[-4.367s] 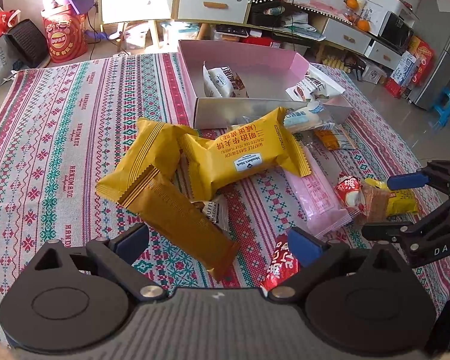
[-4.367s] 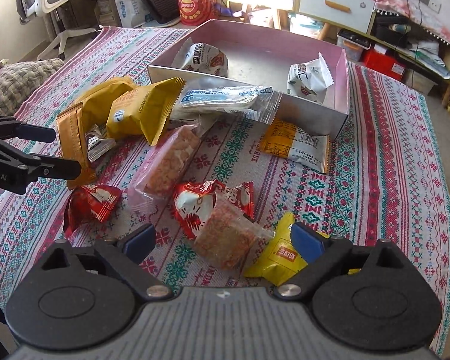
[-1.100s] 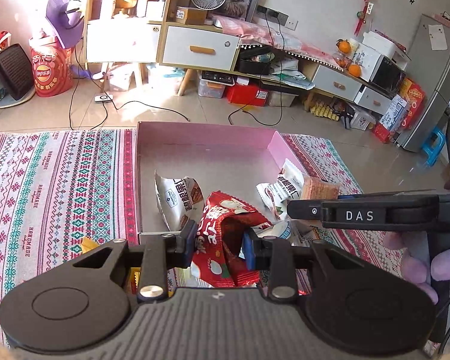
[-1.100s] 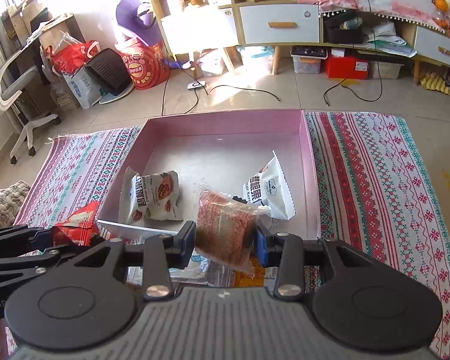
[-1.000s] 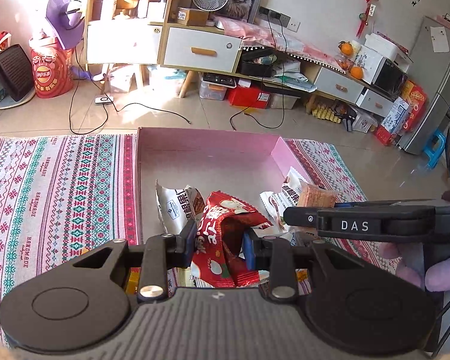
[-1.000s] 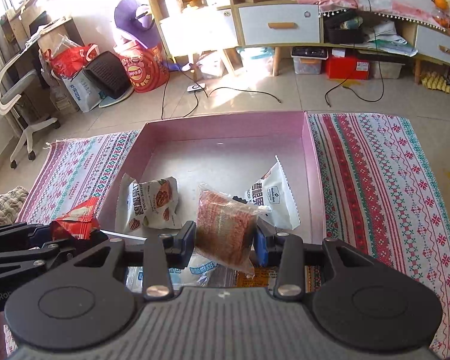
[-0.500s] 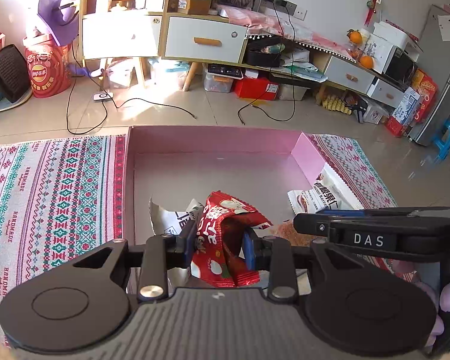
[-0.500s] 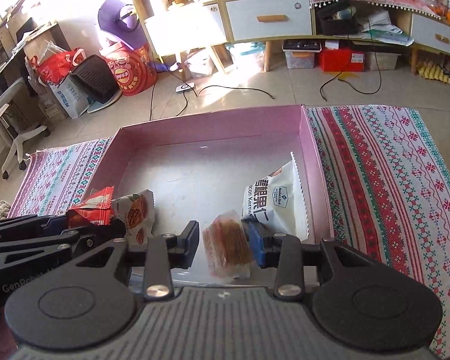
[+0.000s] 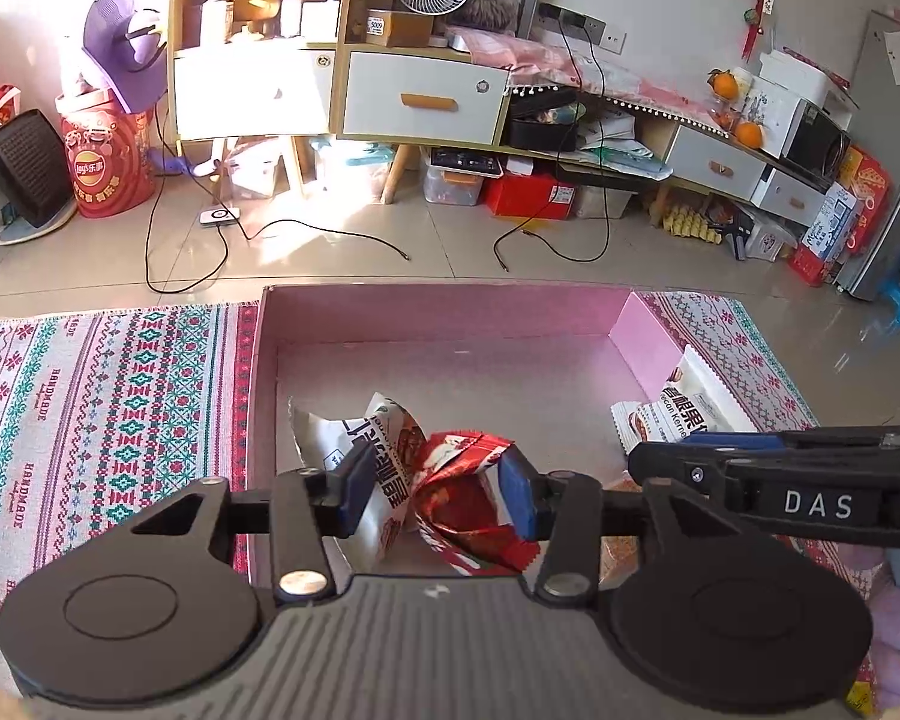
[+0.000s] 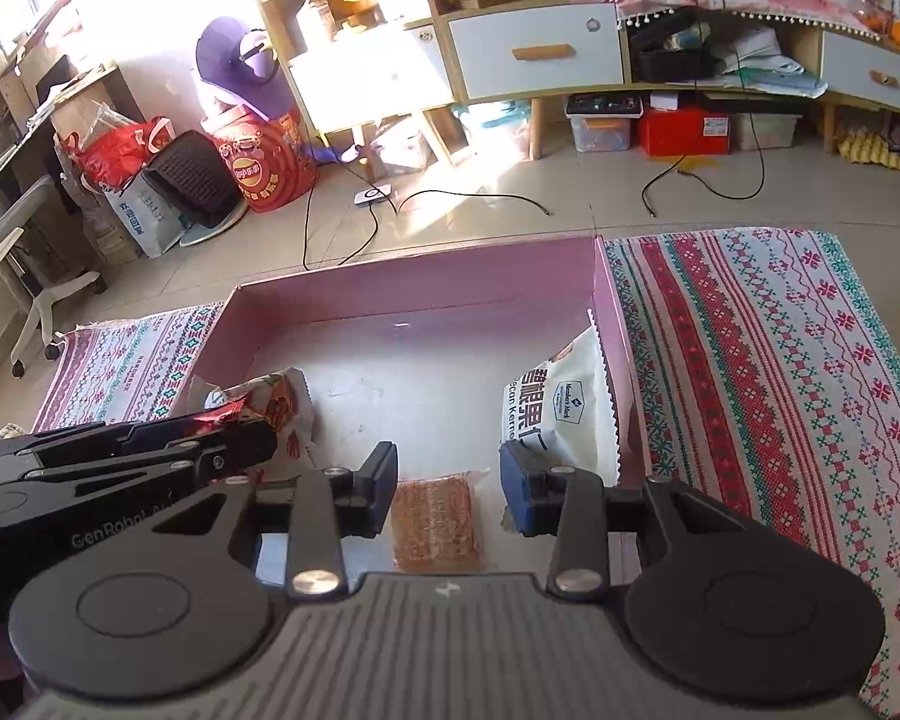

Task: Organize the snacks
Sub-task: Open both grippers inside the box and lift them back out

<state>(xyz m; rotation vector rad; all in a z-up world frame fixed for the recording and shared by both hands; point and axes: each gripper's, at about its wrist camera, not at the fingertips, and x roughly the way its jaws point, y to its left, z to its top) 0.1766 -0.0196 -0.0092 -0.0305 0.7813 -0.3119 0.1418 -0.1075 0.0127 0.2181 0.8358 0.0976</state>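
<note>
In the left wrist view, the left gripper (image 9: 432, 495) is over the near part of the pink box (image 9: 444, 303), which stands on the patterned cloth (image 9: 108, 384). Its two fingers are apart. Between them there is a red snack packet (image 9: 465, 501); its right side seems to touch the right blue pad, but the left pad stands away from it, so the packet is not squeezed. I cannot tell if the packet already lies on the box floor. Just to the left of it, partly under it, lies a white snack packet (image 9: 354, 441) with dark letters. At the right wall of the box leans a white pecan packet (image 9: 675, 414). The right gripper (image 9: 768, 483) crosses the view from the right side, with the letters DAS on its body; from this side its fingers look only like one dark bar. Behind the box I see the tiled floor (image 9: 390, 252) with black cables.

In the right wrist view, the right gripper (image 10: 448, 489) has its fingers open, with a clear gap on both sides. An orange-brown crisp packet (image 10: 437, 519) lies flat on the box floor below that gap, and neither pad touches it. The white pecan packet (image 10: 561, 405) stands tilted against the right wall of the pink box (image 10: 414, 282). The left gripper (image 10: 168, 459) comes in from the left, and the red snack packet (image 10: 225, 409) shows at its tip, beside the white snack packet (image 10: 282, 402). The patterned cloth (image 10: 780, 360) lies to the right of the box.
</note>
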